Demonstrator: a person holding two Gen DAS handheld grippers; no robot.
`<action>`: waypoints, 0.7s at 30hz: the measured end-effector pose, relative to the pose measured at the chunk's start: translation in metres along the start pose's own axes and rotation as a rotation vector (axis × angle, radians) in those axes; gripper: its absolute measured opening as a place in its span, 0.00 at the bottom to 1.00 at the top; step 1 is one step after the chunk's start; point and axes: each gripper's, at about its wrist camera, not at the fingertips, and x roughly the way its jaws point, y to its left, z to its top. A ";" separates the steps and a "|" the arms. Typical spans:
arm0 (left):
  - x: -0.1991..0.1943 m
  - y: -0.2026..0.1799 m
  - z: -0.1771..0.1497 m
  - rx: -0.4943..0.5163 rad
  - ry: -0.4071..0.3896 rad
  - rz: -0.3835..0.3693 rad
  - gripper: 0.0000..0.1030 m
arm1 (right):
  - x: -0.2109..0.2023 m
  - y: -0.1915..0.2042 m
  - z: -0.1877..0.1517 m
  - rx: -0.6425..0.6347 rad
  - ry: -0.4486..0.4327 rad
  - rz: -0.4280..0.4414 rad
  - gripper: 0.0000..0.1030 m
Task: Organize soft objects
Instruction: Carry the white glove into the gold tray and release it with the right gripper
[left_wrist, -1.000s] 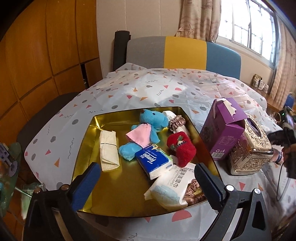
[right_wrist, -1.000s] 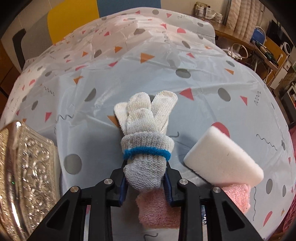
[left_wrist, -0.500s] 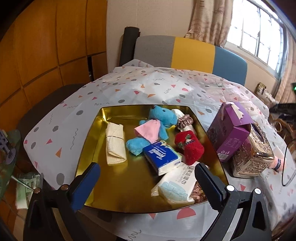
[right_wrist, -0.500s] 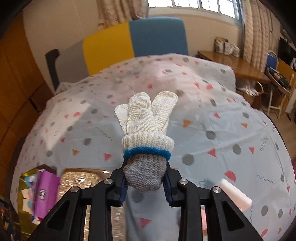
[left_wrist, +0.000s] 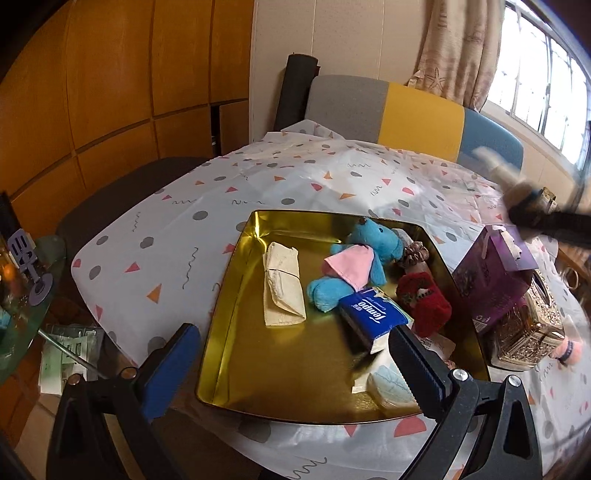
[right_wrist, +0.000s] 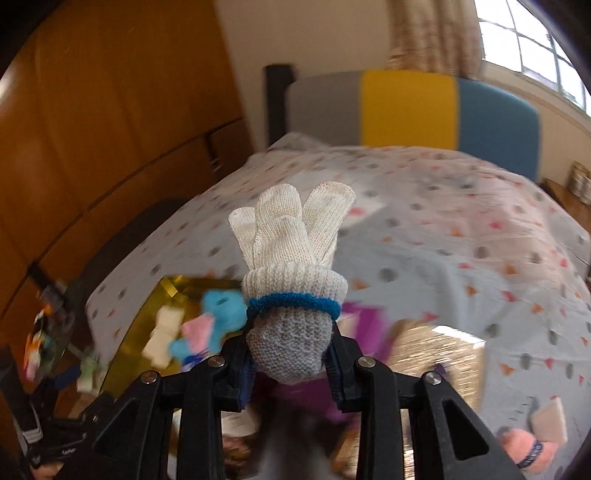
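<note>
My right gripper is shut on the grey cuff of a white knitted glove with a blue band, held in the air above the table. Below and to its left lies the gold tray. In the left wrist view the tray holds a cream folded cloth, a blue plush with a pink cloth on it, a blue tissue pack, a red plush sock and a white wipes pack. My left gripper stands open over the tray's near edge. The glove shows as a blur at the upper right.
A purple box and an ornate gold tissue box stand right of the tray. A pink fluffy item and a sponge lie on the patterned tablecloth. A multicoloured chair stands behind, and a glass side table at left.
My right gripper has lifted the glove off the table and swung left, so the tray and boxes now lie under it. The left gripper drifted a little and stayed open.
</note>
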 end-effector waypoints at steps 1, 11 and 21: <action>0.000 0.001 0.000 -0.004 -0.002 0.002 1.00 | 0.013 0.015 -0.006 -0.026 0.030 0.000 0.30; 0.001 0.010 -0.002 -0.022 0.011 -0.029 1.00 | 0.117 0.048 -0.044 -0.038 0.247 -0.086 0.30; 0.005 0.010 -0.005 -0.013 0.019 -0.035 1.00 | 0.128 0.050 -0.057 -0.046 0.261 -0.072 0.38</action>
